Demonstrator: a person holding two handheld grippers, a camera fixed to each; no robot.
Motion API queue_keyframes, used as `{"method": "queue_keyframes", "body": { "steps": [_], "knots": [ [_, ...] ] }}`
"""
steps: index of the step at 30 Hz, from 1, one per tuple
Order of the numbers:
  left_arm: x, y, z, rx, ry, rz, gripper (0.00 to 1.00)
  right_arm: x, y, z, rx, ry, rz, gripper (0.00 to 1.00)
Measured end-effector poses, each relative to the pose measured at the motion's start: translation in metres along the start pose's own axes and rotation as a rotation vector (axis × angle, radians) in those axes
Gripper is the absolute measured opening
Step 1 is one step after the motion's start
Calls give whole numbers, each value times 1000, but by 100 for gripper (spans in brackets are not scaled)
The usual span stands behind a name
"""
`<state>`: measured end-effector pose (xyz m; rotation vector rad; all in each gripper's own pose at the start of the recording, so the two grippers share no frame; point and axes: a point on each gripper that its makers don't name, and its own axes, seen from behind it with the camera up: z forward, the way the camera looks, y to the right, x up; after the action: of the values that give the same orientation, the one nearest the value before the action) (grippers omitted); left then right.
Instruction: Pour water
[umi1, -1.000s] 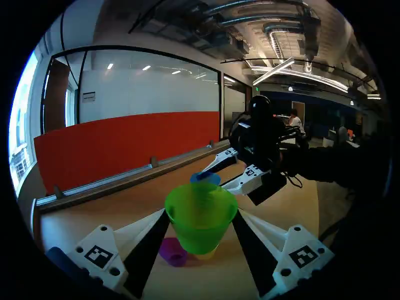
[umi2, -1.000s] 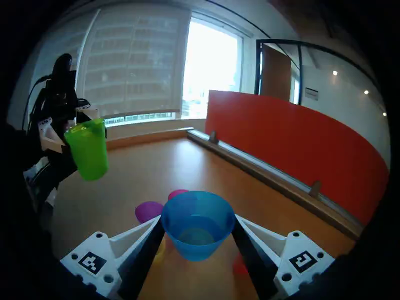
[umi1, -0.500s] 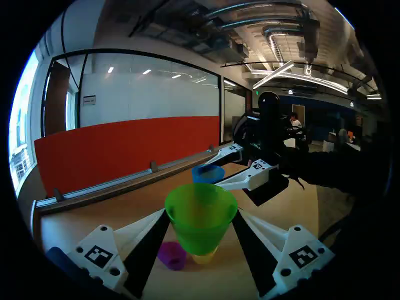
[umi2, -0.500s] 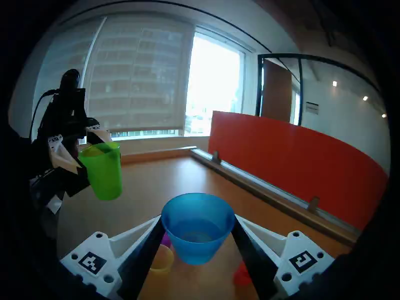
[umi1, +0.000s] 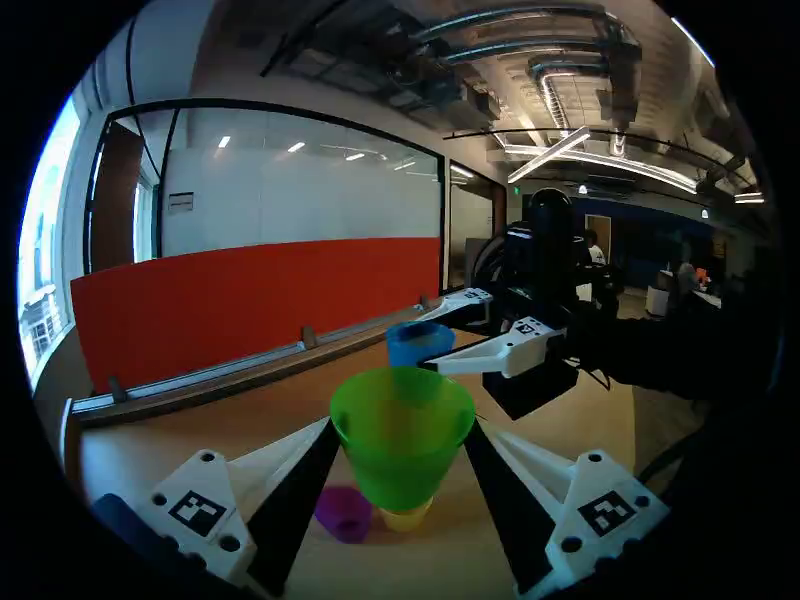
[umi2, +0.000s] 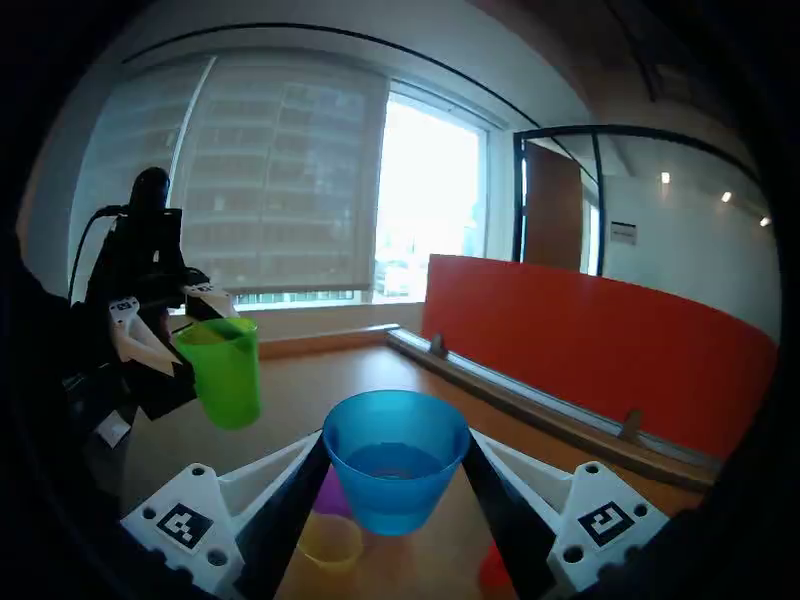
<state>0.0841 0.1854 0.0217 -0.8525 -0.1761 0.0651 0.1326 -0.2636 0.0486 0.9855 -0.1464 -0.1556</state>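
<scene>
While hovering clear of the desk (umi1: 250, 410), clamps the green cup (umi1: 402, 455) upright between the fingers of the left gripper (umi1: 402, 425), and the blue cup (umi2: 395, 475) between those of the right gripper (umi2: 396, 440). Carries water low in the blue one; probably nothing in the green, though hard to judge. Looks like the approach before pouring. Calls next for bringing the blue rim over the green mouth, then tipping slowly, well short of the desk's partition edge.

The green cup (umi1: 402, 445) and blue cup (umi2: 396, 470) are looking like translucent, glossy plastic; the table (umi2: 335, 378) is showing smooth, matt wood.
</scene>
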Motion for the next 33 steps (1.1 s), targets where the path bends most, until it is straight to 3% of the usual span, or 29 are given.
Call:
{"method": "queue_keyframes", "body": {
  "steps": [33],
  "knots": [
    [30,-5,-1,34,97,-14,86,24,-3,-4,-1,62,6,91]
  ]
}}
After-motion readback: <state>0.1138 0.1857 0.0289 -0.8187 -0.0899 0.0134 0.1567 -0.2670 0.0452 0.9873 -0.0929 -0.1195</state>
